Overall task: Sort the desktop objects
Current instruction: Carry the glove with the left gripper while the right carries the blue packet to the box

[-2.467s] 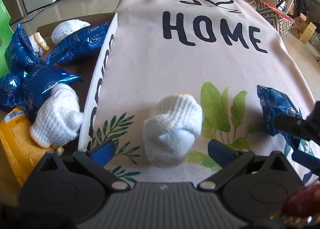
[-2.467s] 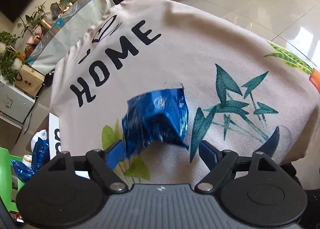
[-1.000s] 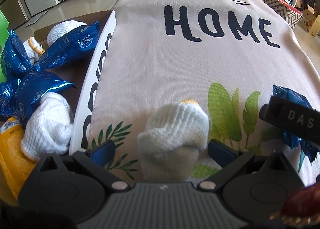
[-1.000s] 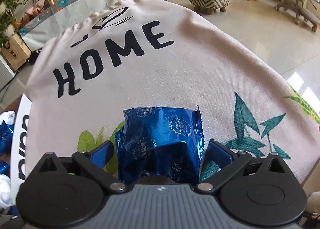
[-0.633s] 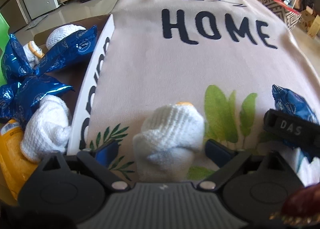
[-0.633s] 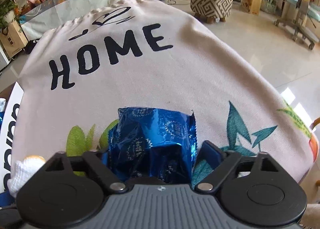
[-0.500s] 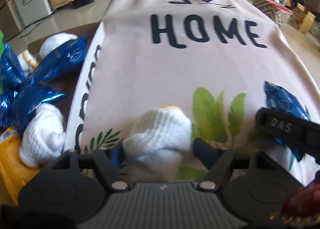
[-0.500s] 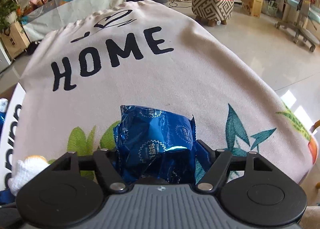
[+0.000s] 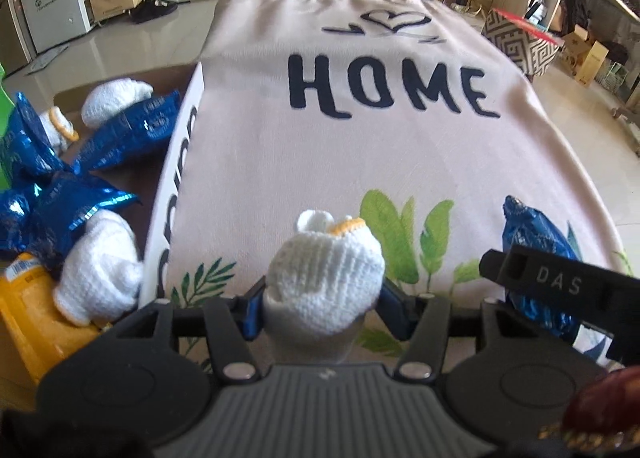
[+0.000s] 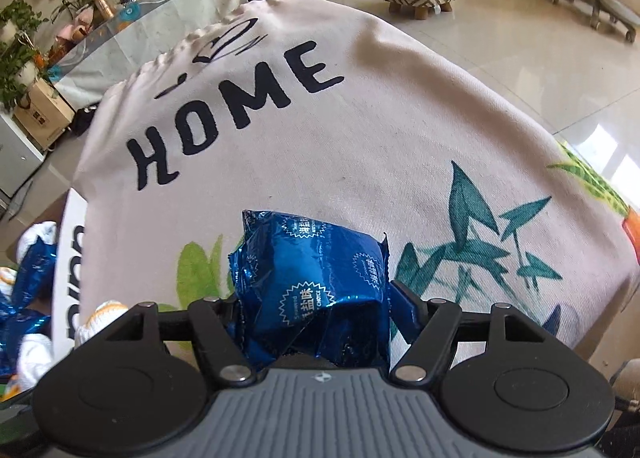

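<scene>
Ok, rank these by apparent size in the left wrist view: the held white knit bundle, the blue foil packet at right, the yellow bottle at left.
1. white knit bundle, nearest the camera, so inflated
2. yellow bottle, partly cut off
3. blue foil packet, partly hidden; ranks 2 and 3 are unsure

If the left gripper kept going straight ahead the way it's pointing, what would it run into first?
Probably nothing solid: the left gripper, shut on the white knitted glove, points along the bare HOME tablecloth. Height above the cloth is unclear, so it might scrape the fabric.
</scene>
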`<state>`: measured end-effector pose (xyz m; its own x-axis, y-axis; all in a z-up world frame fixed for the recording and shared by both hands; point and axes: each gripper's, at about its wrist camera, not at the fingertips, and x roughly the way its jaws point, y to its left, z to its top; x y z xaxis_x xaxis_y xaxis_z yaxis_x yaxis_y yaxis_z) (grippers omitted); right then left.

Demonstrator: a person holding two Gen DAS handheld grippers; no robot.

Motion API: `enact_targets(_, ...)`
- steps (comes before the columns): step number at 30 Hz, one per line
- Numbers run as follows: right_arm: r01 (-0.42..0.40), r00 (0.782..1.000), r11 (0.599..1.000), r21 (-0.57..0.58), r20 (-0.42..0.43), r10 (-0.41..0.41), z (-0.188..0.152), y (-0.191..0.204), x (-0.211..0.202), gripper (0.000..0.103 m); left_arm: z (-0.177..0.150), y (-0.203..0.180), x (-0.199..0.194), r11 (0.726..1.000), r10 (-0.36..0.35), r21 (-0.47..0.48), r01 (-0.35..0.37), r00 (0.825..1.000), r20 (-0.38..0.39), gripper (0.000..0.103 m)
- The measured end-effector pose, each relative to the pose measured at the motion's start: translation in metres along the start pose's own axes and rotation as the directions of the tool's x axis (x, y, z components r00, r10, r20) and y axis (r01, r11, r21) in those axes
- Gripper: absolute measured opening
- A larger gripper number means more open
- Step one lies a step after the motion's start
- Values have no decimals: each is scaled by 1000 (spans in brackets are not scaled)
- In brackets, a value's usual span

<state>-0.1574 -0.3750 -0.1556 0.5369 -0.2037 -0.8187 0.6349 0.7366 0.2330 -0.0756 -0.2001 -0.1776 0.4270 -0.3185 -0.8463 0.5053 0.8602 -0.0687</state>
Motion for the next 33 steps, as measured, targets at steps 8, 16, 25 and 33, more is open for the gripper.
enact_targets(8, -62, 998, 998, -32, 12, 62, -10, 8, -28, 69, -10, 17, -31, 999, -8, -41, 9, 1000, 24, 55)
enact_targets(16, -131, 991, 987, -95, 12, 132, -26, 24, -54, 69, -13, 39, -61, 998, 3, -68, 2, 998, 69, 55)
enact_targets(25, -181, 983, 975, -129, 16, 185, -35, 45, -73, 69, -13, 59, -84, 994, 13, -109, -1, 994, 112, 55)
enact_targets(33, -217, 975, 966, -139, 13, 220, -37, 61, -82, 69, -12, 82, -95, 982, 40, -191, -14, 990, 135, 55)
